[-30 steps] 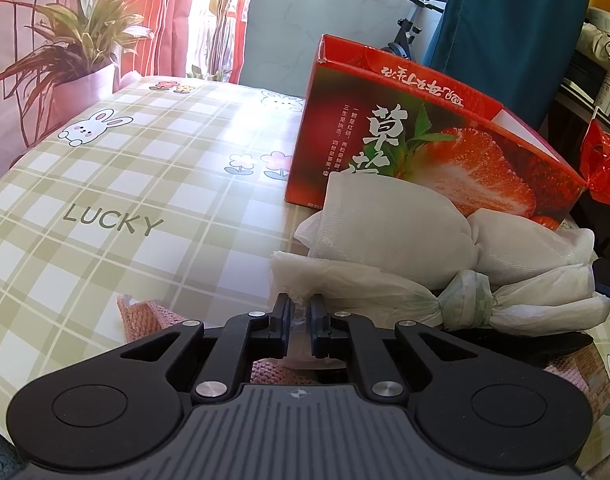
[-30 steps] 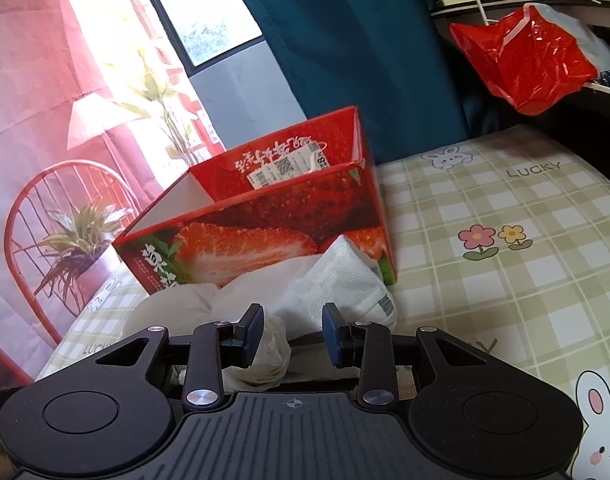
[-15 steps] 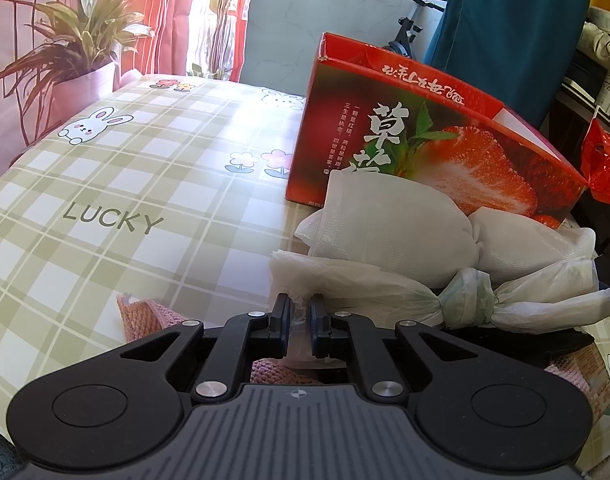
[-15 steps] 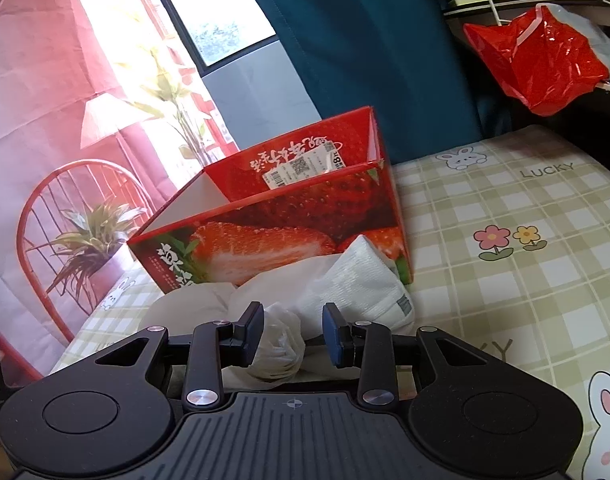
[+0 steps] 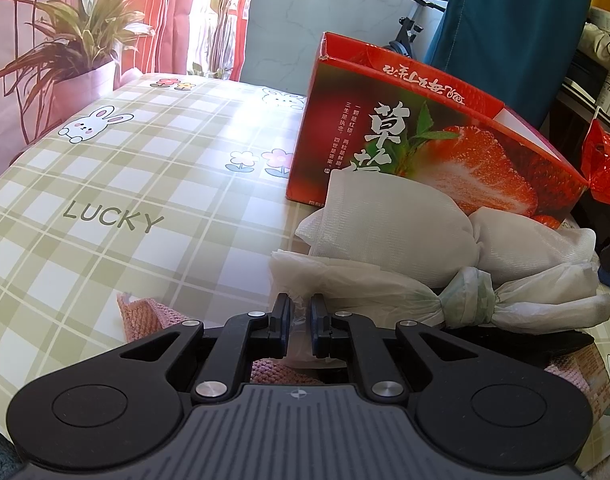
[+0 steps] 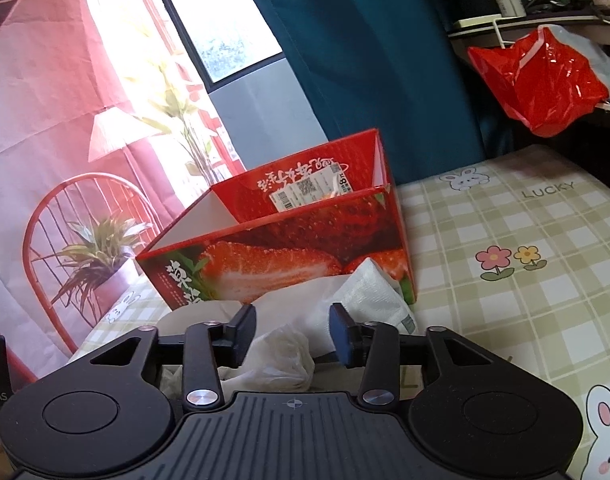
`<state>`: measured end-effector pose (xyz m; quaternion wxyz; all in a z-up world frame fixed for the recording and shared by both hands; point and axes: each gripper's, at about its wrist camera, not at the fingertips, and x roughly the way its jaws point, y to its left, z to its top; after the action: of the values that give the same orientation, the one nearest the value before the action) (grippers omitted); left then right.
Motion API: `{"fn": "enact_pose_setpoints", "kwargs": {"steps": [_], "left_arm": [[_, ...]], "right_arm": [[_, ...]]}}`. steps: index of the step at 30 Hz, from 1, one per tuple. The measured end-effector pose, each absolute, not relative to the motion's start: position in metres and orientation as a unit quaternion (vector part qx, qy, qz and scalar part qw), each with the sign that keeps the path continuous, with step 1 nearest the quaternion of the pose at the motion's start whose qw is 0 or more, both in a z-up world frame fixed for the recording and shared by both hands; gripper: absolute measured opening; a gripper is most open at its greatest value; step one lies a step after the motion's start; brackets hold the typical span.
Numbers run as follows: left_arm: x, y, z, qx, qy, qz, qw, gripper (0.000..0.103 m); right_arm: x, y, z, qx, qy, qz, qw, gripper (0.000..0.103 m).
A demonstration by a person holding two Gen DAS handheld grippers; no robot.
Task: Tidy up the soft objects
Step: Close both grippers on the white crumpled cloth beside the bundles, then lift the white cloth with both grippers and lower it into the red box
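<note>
A knotted thin white plastic bag (image 5: 369,284) lies on the checked tablecloth in front of a red strawberry box (image 5: 425,140). A white cloth bundle (image 5: 393,224) rests behind it against the box. My left gripper (image 5: 298,322) is shut on the near end of the plastic bag. My right gripper (image 6: 292,332) is open, its fingers either side of the bag's other crumpled end (image 6: 281,356). The open box (image 6: 289,248) and the white cloth (image 6: 361,300) show beyond it.
A pink knitted cloth (image 5: 145,316) lies under the left gripper. A potted plant (image 5: 77,64) and red wire chair (image 6: 77,240) stand past the table's far left edge. A red plastic bag (image 6: 541,84) hangs at the right. Bare tablecloth (image 5: 125,168) spreads left.
My right gripper has opened wider and lifted its view, with the box and bag end now lower and nearer. The left gripper has stayed shut on the bag.
</note>
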<state>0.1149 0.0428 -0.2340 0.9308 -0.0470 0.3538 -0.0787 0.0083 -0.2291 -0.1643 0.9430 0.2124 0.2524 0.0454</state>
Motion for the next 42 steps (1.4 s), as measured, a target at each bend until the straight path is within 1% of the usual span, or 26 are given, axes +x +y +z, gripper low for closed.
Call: {"fn": "enact_pose_setpoints", "kwargs": {"steps": [8, 9, 10, 11, 12, 15, 23, 29, 36, 42], "left_arm": [[0.113, 0.042, -0.236, -0.044, 0.354, -0.082, 0.931, 0.011], [0.112, 0.043, -0.236, -0.045, 0.354, -0.082, 0.931, 0.011], [0.112, 0.043, -0.236, -0.047, 0.353, -0.084, 0.931, 0.010], [0.112, 0.044, -0.235, -0.049, 0.352, -0.085, 0.931, 0.010], [0.111, 0.044, -0.234, -0.051, 0.350, -0.087, 0.931, 0.010], [0.107, 0.046, -0.229, -0.060, 0.338, -0.098, 0.934, 0.007], [0.094, 0.039, -0.202, -0.058, 0.294, -0.135, 0.944, 0.006], [0.097, 0.035, -0.165, -0.057, 0.247, -0.155, 0.955, 0.005], [0.125, 0.012, -0.115, -0.026, 0.191, -0.162, 0.968, 0.005], [0.164, -0.013, -0.097, 0.014, 0.178, -0.164, 0.970, 0.005]], "right_arm": [[0.023, -0.219, -0.186, 0.217, 0.307, 0.062, 0.925, 0.041], [0.023, -0.220, -0.187, 0.222, 0.309, 0.062, 0.923, 0.040], [0.023, -0.221, -0.188, 0.225, 0.308, 0.059, 0.922, 0.037], [0.022, -0.221, -0.187, 0.220, 0.309, 0.056, 0.923, 0.029], [0.022, -0.222, -0.187, 0.216, 0.310, 0.054, 0.924, 0.019], [0.020, -0.224, -0.183, 0.215, 0.303, 0.057, 0.926, 0.011], [0.015, -0.231, -0.157, 0.204, 0.261, 0.066, 0.941, 0.009], [0.020, -0.239, -0.126, 0.195, 0.221, 0.074, 0.953, 0.008], [0.048, -0.243, -0.090, 0.164, 0.186, 0.078, 0.966, 0.008], [0.086, -0.247, -0.070, 0.138, 0.170, 0.070, 0.973, 0.008]]}}
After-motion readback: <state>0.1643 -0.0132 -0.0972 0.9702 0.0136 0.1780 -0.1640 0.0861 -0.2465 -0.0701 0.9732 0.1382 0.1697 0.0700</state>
